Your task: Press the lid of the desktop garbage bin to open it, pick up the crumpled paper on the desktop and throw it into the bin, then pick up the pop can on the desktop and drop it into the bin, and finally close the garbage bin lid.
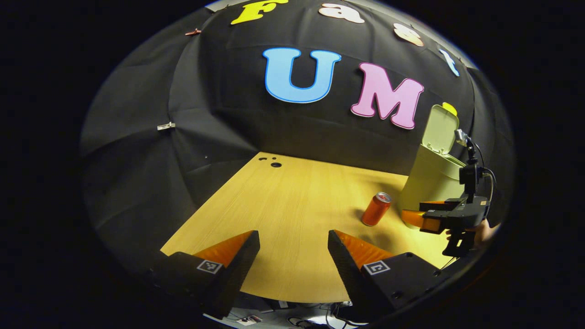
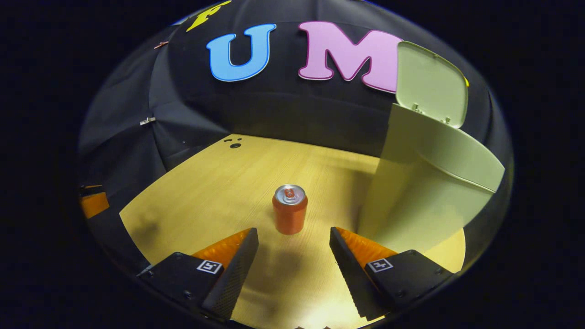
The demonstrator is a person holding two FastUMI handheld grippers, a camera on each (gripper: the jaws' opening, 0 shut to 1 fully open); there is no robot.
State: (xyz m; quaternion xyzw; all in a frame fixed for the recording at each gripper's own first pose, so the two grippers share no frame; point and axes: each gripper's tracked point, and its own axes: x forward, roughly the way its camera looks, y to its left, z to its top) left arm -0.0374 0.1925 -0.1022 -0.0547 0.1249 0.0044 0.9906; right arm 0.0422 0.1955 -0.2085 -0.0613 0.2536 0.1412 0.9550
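Two grippers are hovering over the wooden table [image 2: 192,192], each with jaws standing apart and holding nothing. In the right gripper view, the right gripper [image 2: 292,256] is facing the upright pop can [image 2: 289,214], nothing lying between them; the garbage bin [image 2: 425,192] is standing just right, lid [image 2: 432,84] raised. In the left gripper view, the left gripper [image 1: 293,260] is hanging near the table's edge.
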